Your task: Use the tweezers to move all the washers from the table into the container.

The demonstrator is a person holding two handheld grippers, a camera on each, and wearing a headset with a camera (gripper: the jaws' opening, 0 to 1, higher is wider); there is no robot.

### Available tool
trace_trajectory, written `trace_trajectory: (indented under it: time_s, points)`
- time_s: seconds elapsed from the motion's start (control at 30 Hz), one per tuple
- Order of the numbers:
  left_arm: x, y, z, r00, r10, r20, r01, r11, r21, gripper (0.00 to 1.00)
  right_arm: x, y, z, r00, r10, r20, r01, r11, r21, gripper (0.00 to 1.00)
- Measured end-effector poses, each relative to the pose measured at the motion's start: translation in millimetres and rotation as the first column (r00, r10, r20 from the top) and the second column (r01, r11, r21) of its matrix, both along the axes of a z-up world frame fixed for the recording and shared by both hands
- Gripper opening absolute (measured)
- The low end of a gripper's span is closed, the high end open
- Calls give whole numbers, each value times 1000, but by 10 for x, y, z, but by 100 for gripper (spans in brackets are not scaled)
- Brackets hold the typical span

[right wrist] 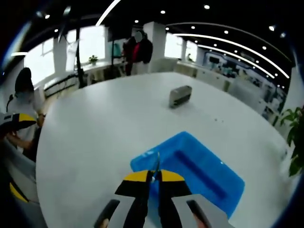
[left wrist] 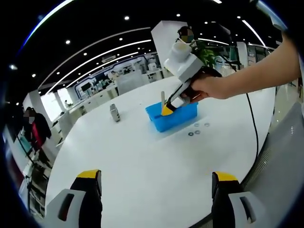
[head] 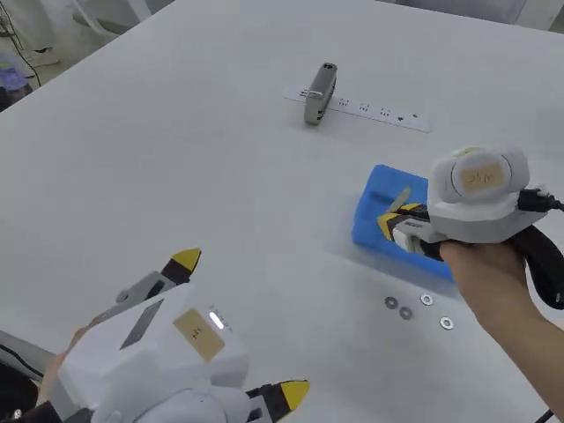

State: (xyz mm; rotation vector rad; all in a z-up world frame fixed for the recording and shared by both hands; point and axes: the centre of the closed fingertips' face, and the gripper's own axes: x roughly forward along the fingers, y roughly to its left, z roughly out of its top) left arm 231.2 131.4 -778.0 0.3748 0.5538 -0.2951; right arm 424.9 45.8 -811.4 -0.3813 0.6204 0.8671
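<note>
My right gripper (right wrist: pixel 153 176) pinches tweezers (right wrist: pixel 157 164), bin (right wrist: pixel 204 171) right below it, washers (head: pixel 405 313) beside it. My left gripper (left wrist: pixel 156 178) wide open, empty.

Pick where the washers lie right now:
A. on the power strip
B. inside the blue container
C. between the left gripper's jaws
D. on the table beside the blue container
D: four washers lie on the bare white table, just outside the blue container.

White table (head: pixel 176 159), bright blue container (head: pixel 377 189), silver washers (head: pixel 404 313), silver tweezers (right wrist: pixel 156 162), white left gripper (head: pixel 240 326) and right gripper (head: pixel 390 221) with yellow-and-black tips, grey box (head: pixel 321 92), white power strip (head: pixel 379 112) with dark marks.
</note>
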Motion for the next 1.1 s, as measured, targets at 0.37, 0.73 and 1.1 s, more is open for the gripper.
trace_trajectory:
  time_s: [0.37,0.73,1.1]
  points:
    - [-6,6,-18,1000,-4,-6,4,1000,24,98,63,16,-16,1000,-3,-23,3,1000,-2,3]
    - [-2,8,-8,1000,-8,3,8,999,31,99,-31,-117,548,998,-53,39,48,991,127,3]
    - [-2,-25,13,1000,-25,15,24,999,22,99,-383,-321,589,998,-50,28,46,991,125,3]
